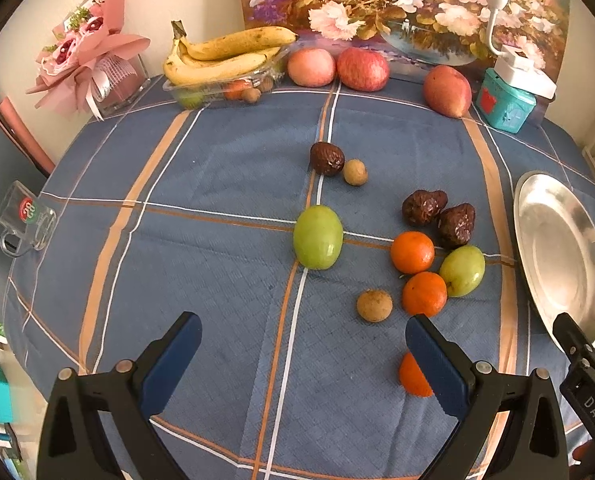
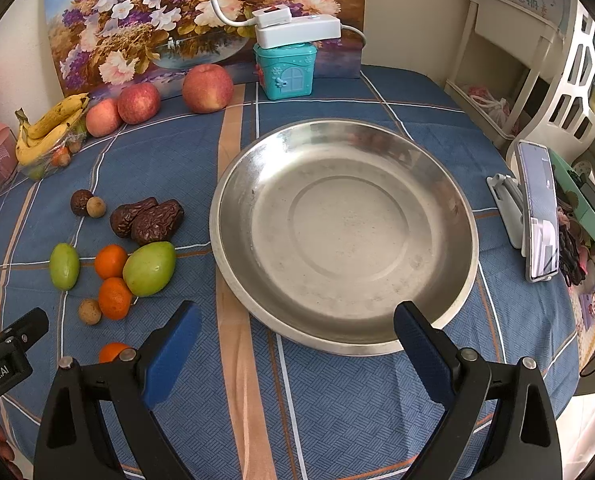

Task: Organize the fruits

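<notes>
An empty steel plate (image 2: 343, 236) lies on the blue checked tablecloth; it also shows in the left wrist view (image 1: 561, 252). Left of it lie loose fruits: two green fruits (image 1: 317, 237) (image 1: 462, 271), three tangerines (image 1: 412, 252) (image 1: 424, 294) (image 1: 413, 376), three dark dates (image 1: 424, 207) (image 1: 456, 225) (image 1: 327, 158) and two small brown longans (image 1: 374, 305) (image 1: 355, 172). My left gripper (image 1: 303, 360) is open and empty above the cloth, near the fruits. My right gripper (image 2: 297, 344) is open and empty at the plate's near rim.
At the back stand three apples (image 1: 363, 69), a clear tray with bananas (image 1: 225, 56), a teal toy house (image 2: 285, 72), a flower painting and a pink bouquet (image 1: 85, 56). A phone on a stand (image 2: 537, 212) is at the right table edge.
</notes>
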